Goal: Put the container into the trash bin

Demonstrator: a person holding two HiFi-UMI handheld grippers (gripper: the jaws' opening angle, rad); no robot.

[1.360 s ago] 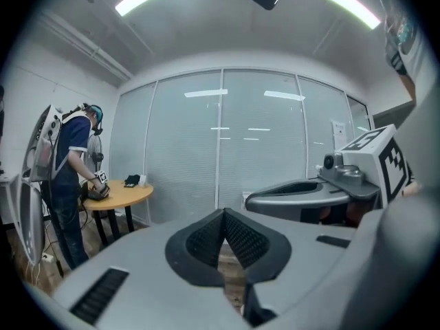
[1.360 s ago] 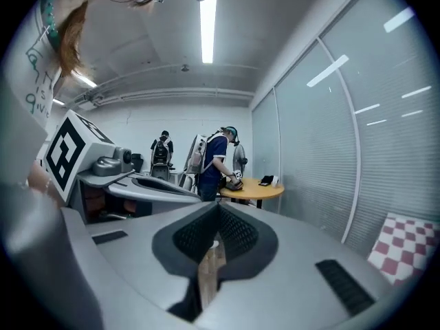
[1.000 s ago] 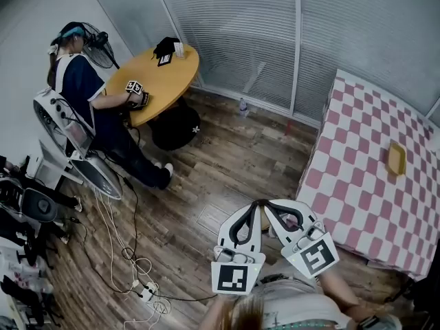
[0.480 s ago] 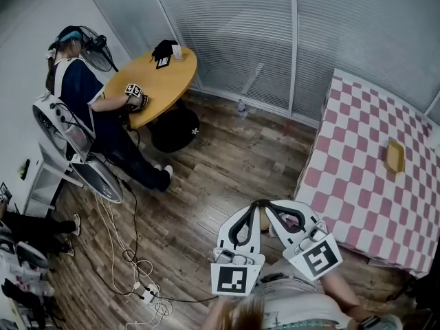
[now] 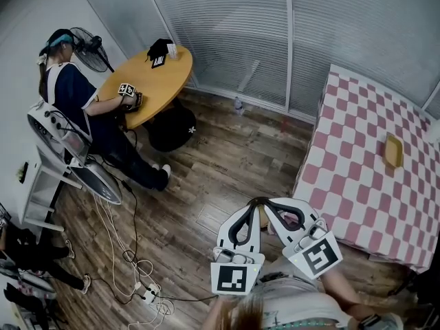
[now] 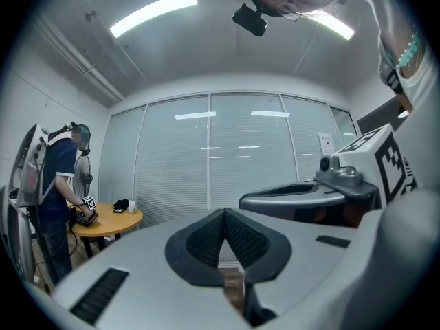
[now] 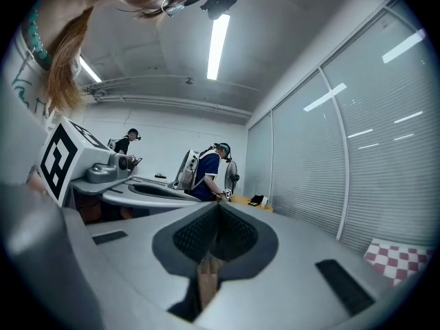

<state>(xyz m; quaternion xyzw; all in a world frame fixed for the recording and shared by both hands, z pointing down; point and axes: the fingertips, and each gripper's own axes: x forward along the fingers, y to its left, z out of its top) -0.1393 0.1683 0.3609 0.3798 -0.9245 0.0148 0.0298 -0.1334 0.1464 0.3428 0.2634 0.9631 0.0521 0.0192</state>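
Note:
A small yellow container (image 5: 392, 150) lies on the pink-and-white checkered table (image 5: 357, 191) at the right of the head view. A black round bin-like object (image 5: 172, 128) stands on the floor under the round wooden table (image 5: 148, 81) at the far left. My left gripper (image 5: 255, 204) and my right gripper (image 5: 267, 204) hang side by side over the wooden floor near the bottom, tips almost touching each other. Both are shut with nothing in them. The left gripper (image 6: 223, 213) shows its pads pressed together, and so does the right gripper (image 7: 218, 206).
A person (image 5: 79, 91) sits at the round table with a marker-cube device. A fan (image 5: 93, 52) stands behind them. Chairs (image 5: 65, 150) and cables with a power strip (image 5: 141, 287) lie on the floor at left. Blinds (image 5: 289, 40) close off the far side.
Both grippers stay shut and side by side at the same spot in the head view. The room has slid slightly left in the picture. The equipment at the lower left edge has shifted.

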